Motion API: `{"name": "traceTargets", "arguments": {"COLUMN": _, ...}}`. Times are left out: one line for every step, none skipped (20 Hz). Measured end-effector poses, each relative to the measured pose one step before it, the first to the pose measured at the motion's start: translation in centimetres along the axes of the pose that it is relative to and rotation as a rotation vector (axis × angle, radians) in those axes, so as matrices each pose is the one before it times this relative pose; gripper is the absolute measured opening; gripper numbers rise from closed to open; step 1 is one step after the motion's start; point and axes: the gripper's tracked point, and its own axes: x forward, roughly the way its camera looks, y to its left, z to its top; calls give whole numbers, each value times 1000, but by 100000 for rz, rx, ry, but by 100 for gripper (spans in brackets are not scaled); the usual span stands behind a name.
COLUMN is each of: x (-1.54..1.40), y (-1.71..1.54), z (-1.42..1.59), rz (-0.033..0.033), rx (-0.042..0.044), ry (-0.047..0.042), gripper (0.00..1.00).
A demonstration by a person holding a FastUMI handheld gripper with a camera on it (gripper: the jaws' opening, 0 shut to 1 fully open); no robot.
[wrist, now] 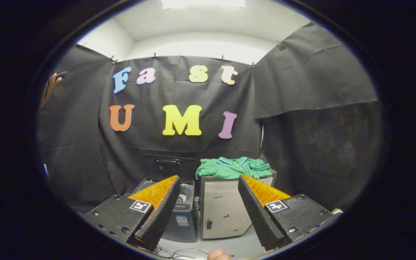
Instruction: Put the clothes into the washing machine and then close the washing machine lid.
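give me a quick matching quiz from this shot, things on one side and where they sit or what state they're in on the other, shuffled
Things:
1. green shirt
2. washing machine
3. claw
4. grey cabinet

Place or state:
A. lid up, left of the cabinet
B. open, holding nothing
C. lying on top of the cabinet
D. standing ahead, between the fingers

Pairs: 1-C, 2-A, 3-B, 4-D

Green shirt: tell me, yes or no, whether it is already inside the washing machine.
No: the green shirt lies on top of the grey cabinet beside the washing machine, beyond the open tongs.
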Motion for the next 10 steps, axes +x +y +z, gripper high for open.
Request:
{"name": "traceTargets", "arguments": {"x": -63, "y": 120, "z": 14, "rz": -279, "rx": 346, "ry": 23, "gripper": 100}}
{"name": "traceTargets", "arguments": {"x": 92, "y": -3, "z": -70, "rz": -60, "rx": -35, "ry": 281, "gripper": 100}}
{"name": "traceTargets", "arguments": {"x": 71, "y": 74, "z": -93, "rz": -176, "rx": -294, "ry": 219, "gripper": 100}}
{"name": "traceTargets", "arguments": {"x": 0, "y": 30, "z": 87, "rz": 167, "rx": -90, "ry": -70, "gripper": 100}}
{"name": "traceTargets", "arguments": {"x": 9, "y": 130, "z": 169, "rz": 302, "rx": 936, "ry": -554, "gripper": 100}}
{"name": "traceTargets", "arguments": {"x": 221, "y": 4, "z": 202, "rz": -193, "rx": 819, "ry": -166, "gripper": 100}}
{"name": "traceTargets", "arguments": {"x": 255, "y": -269, "z": -240, "rz": -437, "rx": -150, "ry": 874, "gripper": 100}}
{"name": "traceTargets", "arguments": {"x": 170, "y": -164, "z": 96, "rz": -598, "rx": 170, "ry": 261, "gripper": 100}}
{"name": "traceTargets", "arguments": {"x": 204, "y": 56, "z": 207, "rz": -245, "rx": 495, "ry": 40, "gripper": 100}}
{"name": "traceTargets", "arguments": {"x": 258, "y": 186, "z": 337, "rz": 335, "rx": 195, "ry": -193, "gripper": 100}}
